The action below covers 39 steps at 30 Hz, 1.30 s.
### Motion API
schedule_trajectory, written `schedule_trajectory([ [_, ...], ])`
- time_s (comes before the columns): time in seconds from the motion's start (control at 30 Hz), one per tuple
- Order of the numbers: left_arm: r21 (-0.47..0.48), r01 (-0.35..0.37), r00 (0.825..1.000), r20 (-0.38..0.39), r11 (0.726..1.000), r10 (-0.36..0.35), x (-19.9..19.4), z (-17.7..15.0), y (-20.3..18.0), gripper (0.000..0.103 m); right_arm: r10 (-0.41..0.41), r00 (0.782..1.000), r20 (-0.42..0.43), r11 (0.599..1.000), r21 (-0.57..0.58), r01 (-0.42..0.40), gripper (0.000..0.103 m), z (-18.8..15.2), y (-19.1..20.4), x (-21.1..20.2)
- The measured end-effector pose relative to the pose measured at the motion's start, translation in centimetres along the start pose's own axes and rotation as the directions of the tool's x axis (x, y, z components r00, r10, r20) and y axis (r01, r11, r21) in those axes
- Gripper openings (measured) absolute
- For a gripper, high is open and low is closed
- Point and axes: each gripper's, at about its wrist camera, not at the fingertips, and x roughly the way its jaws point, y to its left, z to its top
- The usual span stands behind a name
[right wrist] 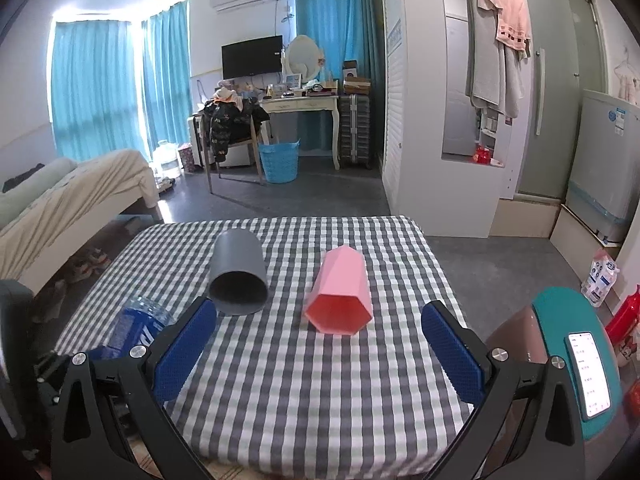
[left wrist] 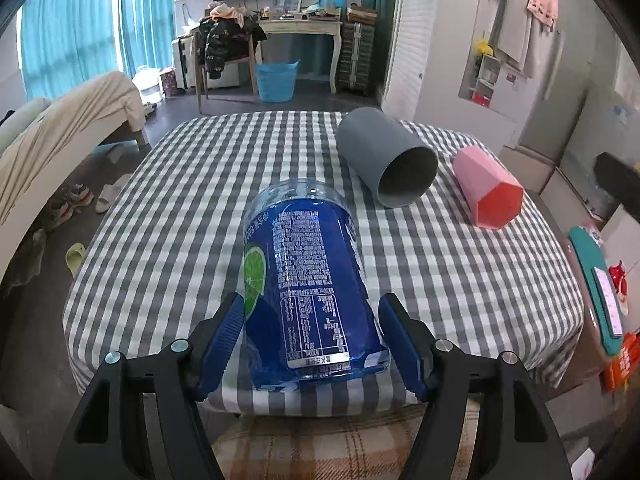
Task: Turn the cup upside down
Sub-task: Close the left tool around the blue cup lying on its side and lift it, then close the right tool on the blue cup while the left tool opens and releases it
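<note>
1. Three cups lie on their sides on the checked tablecloth [left wrist: 160,240]; none stands mouth-down yet, so as I judge it the flipping is all still to do.
2. The blue labelled cup [left wrist: 308,280], clear plastic with a printed wrapper, lies nearest me, lengthwise between the fingers of my left gripper [left wrist: 312,340].
3. My left gripper's jaws are apart, one blue pad on each side of the blue labelled cup. The left pad looks to be touching or almost touching its wall; the right pad stands just beside it with a sliver of cloth showing. I am not clamped on it.
4. The grey cup [left wrist: 386,160] lies beyond the blue labelled cup and to its right, mouth turned toward me.
5. The pink cup [left wrist: 488,188], faceted, lies further right of the grey cup, mouth also toward me.
6. My right gripper [right wrist: 316,356] is spread wide and holds nothing, hovering over bare cloth on the near side of the pink cup.
</note>
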Motion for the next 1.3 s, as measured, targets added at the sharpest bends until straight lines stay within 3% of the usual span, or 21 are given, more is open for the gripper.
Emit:
schedule_trajectory([
  [0.1,0.013,-0.001,1.000,0.001,1.000,0.001,-0.2,-0.3,-0.8,0.072,-0.010,1.000,0.003,1.000,-0.007,0.010,0.103,-0.2,0.1,-0.9],
  [0.17,0.031,-0.022,1.000,-0.007,0.999,0.022,-0.2,-0.4,-1.1,0.081,-0.016,1.000,0.001,1.000,-0.009,0.016,0.103,-0.5,0.3,-1.4],
  [0.23,0.033,-0.039,0.999,-0.001,0.999,0.040,-0.6,-0.4,-1.1,0.082,-0.016,1.000,-0.005,1.000,-0.005,0.016,0.103,-0.4,0.3,-1.6],
  [0.47,0.031,0.035,0.998,0.049,0.999,-0.036,-4.0,0.6,0.2,0.083,-0.010,1.000,-0.018,1.000,-0.012,0.010,0.103,0.6,1.6,-2.5],
  [0.57,0.016,0.073,0.993,0.087,0.997,-0.074,-5.9,1.3,1.9,0.093,-0.025,0.999,-0.021,0.999,-0.036,0.024,0.103,1.1,3.0,-2.7],
  [0.67,-0.011,0.025,0.987,0.160,1.000,-0.023,-7.1,1.9,5.0,0.093,-0.046,0.998,-0.037,0.997,-0.061,0.044,0.103,1.7,4.5,-2.5],
  [0.8,-0.075,-0.059,0.981,0.179,0.995,0.072,-6.5,2.1,9.5,0.093,-0.028,0.993,-0.114,0.995,-0.102,0.016,0.103,2.0,7.5,-0.8],
  [1.0,-0.150,-0.085,0.986,0.128,0.985,0.105,-4.1,1.6,13.8,0.093,0.015,0.959,-0.284,0.981,-0.179,-0.068,0.103,1.8,12.4,3.8],
  [1.13,-0.161,-0.097,0.988,0.101,0.982,0.114,-2.5,1.9,15.1,0.093,0.030,0.918,-0.394,0.973,-0.201,-0.118,0.103,0.9,15.2,7.2],
  [1.23,-0.167,-0.104,0.989,0.087,0.980,0.120,-1.5,2.1,16.0,0.093,0.053,0.874,-0.483,0.968,-0.190,-0.164,0.103,0.0,16.9,10.2],
  [1.3,-0.176,-0.116,0.988,0.078,0.977,0.132,-0.9,2.1,16.7,0.093,0.060,0.860,-0.507,0.965,-0.189,-0.179,0.103,-0.4,17.6,11.3],
])
